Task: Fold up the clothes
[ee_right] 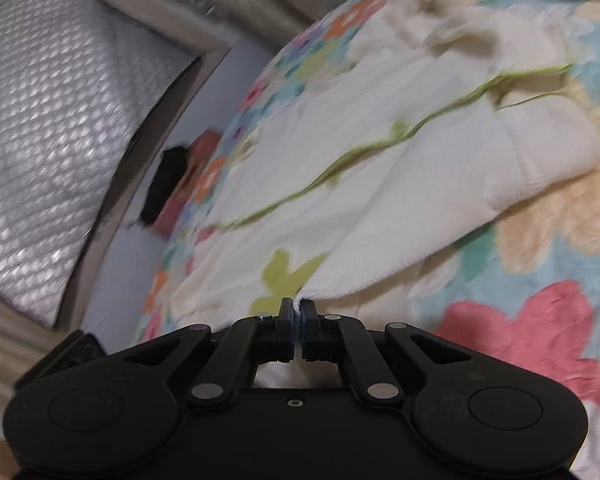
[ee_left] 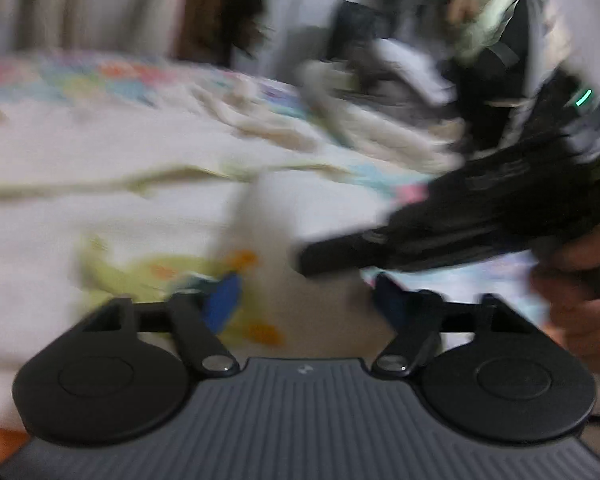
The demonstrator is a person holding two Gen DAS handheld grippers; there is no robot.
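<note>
- Left wrist view: the left gripper is seen with its jaws standing wide apart and nothing caught between them; the blue pads are blurred by motion.
- Ahead of it, a white knitted garment with lime-green trim and a green, orange and blue print is spread over a bed covered by a pastel flower-patterned quilt.
- A strip of the white cloth appears to be lifted towards the right gripper, which is seen from outside as a black body held by a hand at the right edge.
- A loose heap of grey, white and cream clothes is seen further back on the bed; what the pieces are cannot be told through the blur.
- Right wrist view: the right gripper's jaws are seen pressed together on a pinch of the white garment's edge, which fans out from them across the quilt.
- A thicker, doubled part of the garment is seen at the upper right, with the green trim line running across it; how many folds lie there cannot be settled.
- Judgement: a fold of the white garment is taken to be in hand, with one edge held and carried.
- The next move is judged to call for a second grip by the open left gripper on a matching edge, so that the cloth is kept taut and laid down squarely.
</note>
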